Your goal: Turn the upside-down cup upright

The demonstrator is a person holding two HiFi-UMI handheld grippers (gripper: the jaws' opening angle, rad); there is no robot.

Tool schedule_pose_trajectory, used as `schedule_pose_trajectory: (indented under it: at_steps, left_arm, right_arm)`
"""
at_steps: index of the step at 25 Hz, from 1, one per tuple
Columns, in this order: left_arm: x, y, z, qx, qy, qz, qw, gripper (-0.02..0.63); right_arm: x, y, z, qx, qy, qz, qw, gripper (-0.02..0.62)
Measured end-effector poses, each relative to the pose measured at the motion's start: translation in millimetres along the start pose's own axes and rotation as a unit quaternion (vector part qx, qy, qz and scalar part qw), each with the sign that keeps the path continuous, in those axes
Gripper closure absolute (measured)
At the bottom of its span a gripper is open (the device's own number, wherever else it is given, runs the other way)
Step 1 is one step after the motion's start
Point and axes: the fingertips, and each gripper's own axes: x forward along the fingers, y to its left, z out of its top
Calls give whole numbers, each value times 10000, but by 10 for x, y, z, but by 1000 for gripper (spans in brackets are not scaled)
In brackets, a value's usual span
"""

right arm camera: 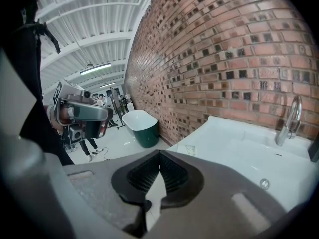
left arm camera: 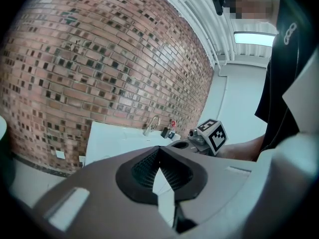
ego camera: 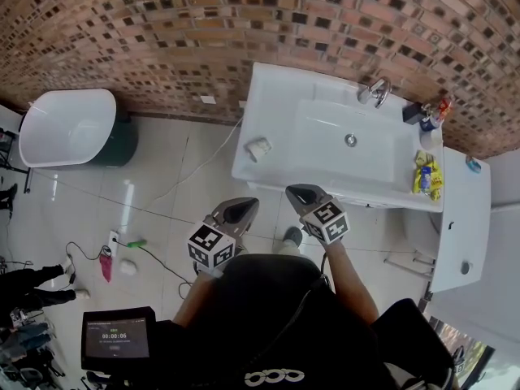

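Small white cup on the left part of the white desk, just beside the basin, too small to tell which way up. Left gripper and right gripper side by side in front of the desk's near edge, well apart from the cup. Jaws of both clenched together, with nothing between them.

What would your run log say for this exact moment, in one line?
left gripper: jaws shut, empty | right gripper: jaws shut, empty | cup: on counter left of basin, untouched
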Motion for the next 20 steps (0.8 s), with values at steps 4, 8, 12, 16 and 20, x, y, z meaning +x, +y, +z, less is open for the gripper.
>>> schedule_pose_trajectory:
  at_steps: [4,8,12,16,20]
  left_arm:
    - [-3,124,8,118,-32,100,9999,591]
    - [15,217,-22,113,-23,108,9999,591]
    - [48,276,-63,139,33,102,9998,591]
    - [95,352,-83,152,52,131,9998,591]
    - [121,431,-86,128,62,181,9997,591]
  right_arm:
    - [193,-36,36,-30,180,-23,9998,603]
    - [415,-87,17,-96,407,-29,9991,603]
    - [623,-242,-95,-41,708,-288,9971,603]
    - [816,-358,-158,44,835,-374,9958,577]
    - [1002,-446,-180,43,946,-441,9945,488]
